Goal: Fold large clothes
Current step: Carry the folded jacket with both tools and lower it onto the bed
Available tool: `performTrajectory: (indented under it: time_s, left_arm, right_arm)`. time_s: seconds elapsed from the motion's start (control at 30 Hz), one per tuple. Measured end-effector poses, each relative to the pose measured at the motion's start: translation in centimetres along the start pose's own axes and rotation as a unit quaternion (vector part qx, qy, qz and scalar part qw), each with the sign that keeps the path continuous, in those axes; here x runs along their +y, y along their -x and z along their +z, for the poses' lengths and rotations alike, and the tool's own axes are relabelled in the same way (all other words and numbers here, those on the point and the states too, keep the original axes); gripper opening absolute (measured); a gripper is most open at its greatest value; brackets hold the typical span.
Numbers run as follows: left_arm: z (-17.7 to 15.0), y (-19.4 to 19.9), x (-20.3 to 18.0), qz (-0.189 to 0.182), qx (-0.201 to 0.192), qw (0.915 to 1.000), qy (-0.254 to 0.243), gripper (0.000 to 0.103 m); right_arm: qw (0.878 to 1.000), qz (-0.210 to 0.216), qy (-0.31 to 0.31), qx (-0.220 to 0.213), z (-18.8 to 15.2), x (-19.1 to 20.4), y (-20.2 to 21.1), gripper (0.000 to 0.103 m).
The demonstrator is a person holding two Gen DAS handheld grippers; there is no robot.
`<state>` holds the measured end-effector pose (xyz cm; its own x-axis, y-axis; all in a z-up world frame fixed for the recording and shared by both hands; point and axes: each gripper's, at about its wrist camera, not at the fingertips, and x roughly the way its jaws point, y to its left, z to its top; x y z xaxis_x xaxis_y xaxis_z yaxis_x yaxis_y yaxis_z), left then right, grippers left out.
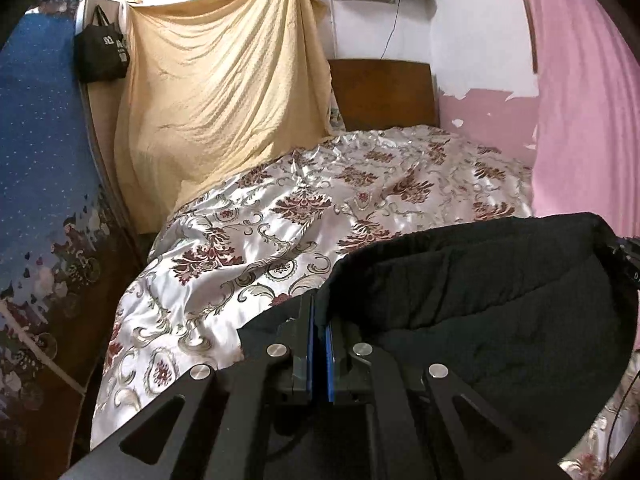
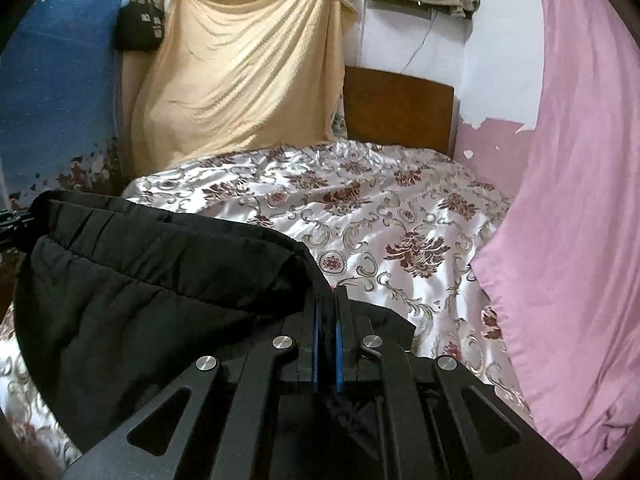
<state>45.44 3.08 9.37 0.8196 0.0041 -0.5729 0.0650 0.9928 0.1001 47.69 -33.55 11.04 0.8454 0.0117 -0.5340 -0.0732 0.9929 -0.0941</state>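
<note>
I had the black garment (image 1: pixel 500 300) stretched sideways between my two tongs, its long axis running from one gripper across to the other, level with the near edge of the bed. It looked like a pair of trousers held by the waistband; in the right wrist view I could see a gathered band (image 2: pixel 120 256) running along the top edge, and the rest of the cloth hung down below that line in a slack belly.

Ahead of both tongs lay the bedspread (image 1: pixel 280 216), satin with dark red flowers, and beyond it the wooden headboard (image 1: pixel 384 92). The garment sat between me and that spread, over its near part; I could not tell whether the hanging cloth touched it.

From the left gripper (image 1: pixel 319 312) the garment ran off to the right, its far corner ending at the edge of the view. From the right gripper (image 2: pixel 328 308) it ran off to the left in the same way. A yellow sheet (image 1: pixel 224 88) hung beyond the left gripper, and a pink curtain (image 2: pixel 568 216) hung to the right of the right one.

Both tongs pointed forward and somewhat downward toward the bed. The left gripper's blue pads (image 1: pixel 329 360) were pressed together on a corner of the black cloth, and the right gripper's pads (image 2: pixel 339 356) were clamped on the opposite corner, with a fold of fabric showing between them.
</note>
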Motion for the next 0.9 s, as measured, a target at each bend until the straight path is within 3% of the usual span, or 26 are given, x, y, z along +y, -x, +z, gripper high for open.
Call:
performTrajectory:
  time_s: [0.33, 0.6, 0.73, 0.8, 0.87, 0.9]
  left_arm:
    - [-1.8, -9.9, -0.6, 0.006, 0.063, 0.998, 0.003, 0.005]
    - [-3.4, -13.4, -1.3, 0.021, 0.076, 0.9969, 0.001, 0.006]
    - [-3.1, -13.4, -1.0, 0.013, 0.075, 0.997, 0.013, 0.009]
    - [-2.8, -12.8, -0.4, 0.004, 0.074, 0.9968, 0.028, 0.016]
    - [-2.5, -12.0, 0.1, 0.001, 0.067, 0.9969, 0.041, 0.033]
    - [-2.4, -11.5, 0.3, 0.001, 0.063, 0.9969, 0.046, 0.054]
  right_arm:
    - [0.997, 0.003, -0.019, 0.079, -1.9, -0.1, -12.0, 0.006]
    - [0.996, -0.004, -0.012, 0.089, -4.2, 0.9, -14.4, 0.007]
    - [0.996, -0.005, -0.012, 0.093, -4.3, 1.1, -14.6, 0.009]
    - [0.996, -0.002, -0.016, 0.092, -4.2, 0.8, -14.3, 0.013]
    - [0.996, -0.004, -0.022, 0.091, -3.9, 0.4, -13.8, 0.024]
    - [0.996, -0.006, -0.025, 0.09, -3.7, 0.2, -13.4, 0.036]
